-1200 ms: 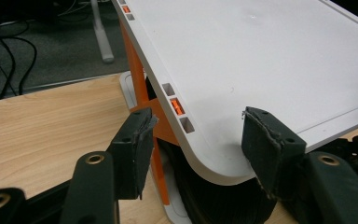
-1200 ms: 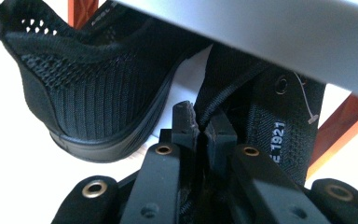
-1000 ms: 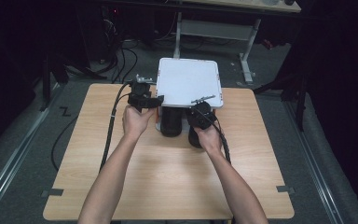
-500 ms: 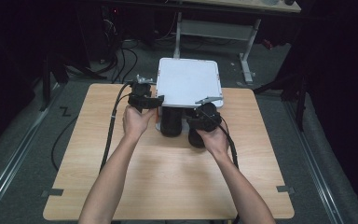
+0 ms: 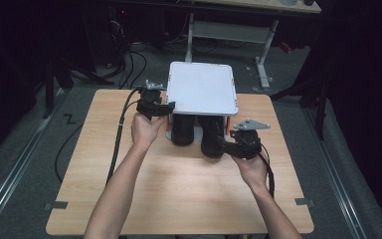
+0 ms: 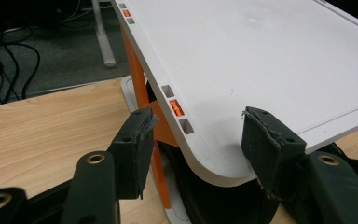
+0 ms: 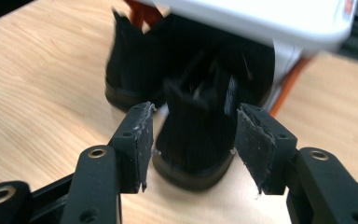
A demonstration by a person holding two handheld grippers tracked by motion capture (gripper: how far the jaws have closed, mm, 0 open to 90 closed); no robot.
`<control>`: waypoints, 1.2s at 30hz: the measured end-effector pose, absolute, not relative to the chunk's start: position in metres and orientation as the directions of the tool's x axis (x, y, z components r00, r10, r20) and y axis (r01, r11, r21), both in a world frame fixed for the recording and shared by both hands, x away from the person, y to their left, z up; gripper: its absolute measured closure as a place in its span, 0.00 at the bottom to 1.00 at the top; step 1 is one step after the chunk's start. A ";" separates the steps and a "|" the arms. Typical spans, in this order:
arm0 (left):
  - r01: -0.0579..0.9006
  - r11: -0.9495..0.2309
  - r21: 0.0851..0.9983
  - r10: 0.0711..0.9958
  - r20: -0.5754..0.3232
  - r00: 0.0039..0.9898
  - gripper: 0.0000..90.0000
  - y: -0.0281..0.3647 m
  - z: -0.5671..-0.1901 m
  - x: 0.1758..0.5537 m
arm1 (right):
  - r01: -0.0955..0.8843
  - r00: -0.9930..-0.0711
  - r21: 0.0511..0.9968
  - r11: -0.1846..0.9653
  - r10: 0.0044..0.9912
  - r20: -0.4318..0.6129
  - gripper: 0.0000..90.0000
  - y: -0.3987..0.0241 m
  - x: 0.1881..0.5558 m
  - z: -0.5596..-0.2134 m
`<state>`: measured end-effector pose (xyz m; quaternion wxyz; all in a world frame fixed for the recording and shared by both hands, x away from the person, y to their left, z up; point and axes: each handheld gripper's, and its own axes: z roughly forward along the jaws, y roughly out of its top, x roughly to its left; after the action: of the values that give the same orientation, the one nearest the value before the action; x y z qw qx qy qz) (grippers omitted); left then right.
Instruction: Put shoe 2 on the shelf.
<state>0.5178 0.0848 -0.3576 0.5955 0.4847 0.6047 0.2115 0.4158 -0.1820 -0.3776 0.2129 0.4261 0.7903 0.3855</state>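
Two black boots (image 5: 199,132) stood under the white rack (image 5: 201,89) on the table (image 5: 179,189). Left hand-held gripper (image 5: 166,107) gaped astride the rack's corner; right hand-held gripper (image 5: 227,143), jaws just opened, sat closest, right boot (image 7: 198,135) dead ahead between them, unpinched.

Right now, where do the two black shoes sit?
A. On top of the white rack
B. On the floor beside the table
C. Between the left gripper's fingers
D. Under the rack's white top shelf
D: in the high view both black shoes poke out from beneath the white rack top shelf.
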 end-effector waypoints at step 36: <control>0.335 0.459 0.823 0.826 -0.534 0.181 0.45 0.088 -0.356 0.514 | 0.557 -0.500 0.773 0.302 0.865 0.023 0.54 -0.188 0.464 -0.427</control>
<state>0.5143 0.0884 -0.3556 0.6013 0.4784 0.6065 0.2043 0.4639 -0.1885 -0.4274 0.2050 0.4558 0.7804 0.3758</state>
